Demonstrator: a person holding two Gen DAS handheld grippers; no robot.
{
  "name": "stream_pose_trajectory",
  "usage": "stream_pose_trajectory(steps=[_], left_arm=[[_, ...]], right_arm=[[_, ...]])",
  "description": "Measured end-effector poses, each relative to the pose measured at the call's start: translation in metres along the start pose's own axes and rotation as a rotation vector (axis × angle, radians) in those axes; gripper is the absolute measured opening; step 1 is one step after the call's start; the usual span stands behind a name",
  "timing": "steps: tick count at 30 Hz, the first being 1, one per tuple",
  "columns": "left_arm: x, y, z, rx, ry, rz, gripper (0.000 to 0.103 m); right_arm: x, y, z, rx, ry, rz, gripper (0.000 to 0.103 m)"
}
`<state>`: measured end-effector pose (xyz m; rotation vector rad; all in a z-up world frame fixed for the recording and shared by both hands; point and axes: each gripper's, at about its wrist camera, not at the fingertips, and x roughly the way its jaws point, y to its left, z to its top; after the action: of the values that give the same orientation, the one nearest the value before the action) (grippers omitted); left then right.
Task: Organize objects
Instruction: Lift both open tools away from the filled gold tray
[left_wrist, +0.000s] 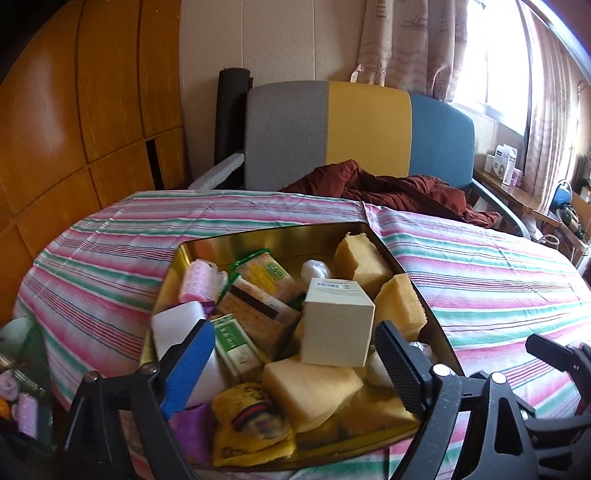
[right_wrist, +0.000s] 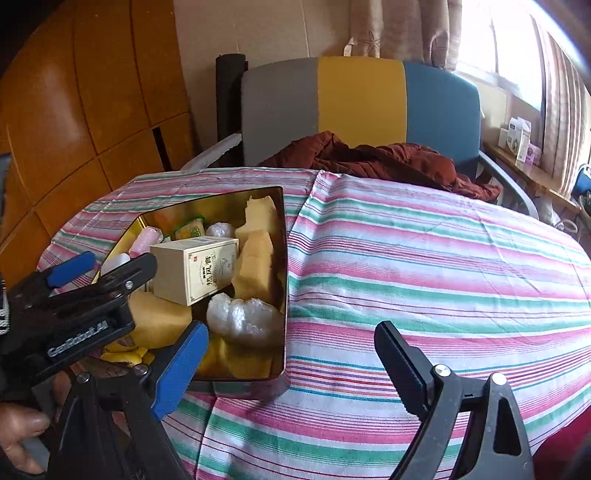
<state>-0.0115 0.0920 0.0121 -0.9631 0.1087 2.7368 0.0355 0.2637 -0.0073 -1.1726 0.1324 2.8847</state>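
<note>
Fingers of left gripper (left_wrist: 295, 365) and right gripper (right_wrist: 291, 365) are held wide open, empty; tin (right_wrist: 282, 258) is packed with sponges (right_wrist: 255, 254).

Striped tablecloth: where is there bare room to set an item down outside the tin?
Bare striped tablecloth runs right of the gold tin up to the rust-red cloth, and behind the tin. The tin itself is crowded: cream box, sponges.

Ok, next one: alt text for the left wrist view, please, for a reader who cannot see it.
The open left gripper hovers over a gold tin crammed with yellow sponges, snack packets and a cream box. The tin sits on a striped tablecloth, with a grey, yellow and blue chair behind.
</note>
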Motion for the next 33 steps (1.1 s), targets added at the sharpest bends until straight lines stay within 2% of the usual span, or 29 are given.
stream_pose_trajectory(steps=[7, 12, 17, 19, 24, 28, 33], left_arm=[[-0.02, 0.015, -0.008, -0.028, -0.003, 0.028, 0.103], [-0.029, 0.032, -0.012, -0.077, 0.008, 0.038, 0.103], [-0.032, 0.047, -0.014, -0.126, 0.035, 0.068, 0.103], [-0.032, 0.051, -0.016, -0.148, 0.036, 0.107, 0.103], [-0.032, 0.052, -0.022, -0.115, 0.029, 0.201, 0.103], [-0.031, 0.052, -0.024, -0.113, 0.032, 0.185, 0.103], [-0.03, 0.051, -0.025, -0.11, 0.033, 0.169, 0.103]], right_arm=[[0.002, 0.017, 0.003, -0.037, 0.008, -0.039, 0.093], [0.02, 0.028, 0.016, -0.076, 0.044, -0.097, 0.093], [0.027, 0.032, 0.016, -0.048, 0.052, -0.091, 0.093], [0.024, 0.036, 0.01, -0.051, 0.038, -0.09, 0.093], [0.017, 0.042, 0.007, -0.05, 0.01, -0.085, 0.093], [0.012, 0.044, 0.01, -0.053, -0.022, -0.097, 0.093], [0.012, 0.043, 0.011, -0.049, -0.021, -0.099, 0.093]])
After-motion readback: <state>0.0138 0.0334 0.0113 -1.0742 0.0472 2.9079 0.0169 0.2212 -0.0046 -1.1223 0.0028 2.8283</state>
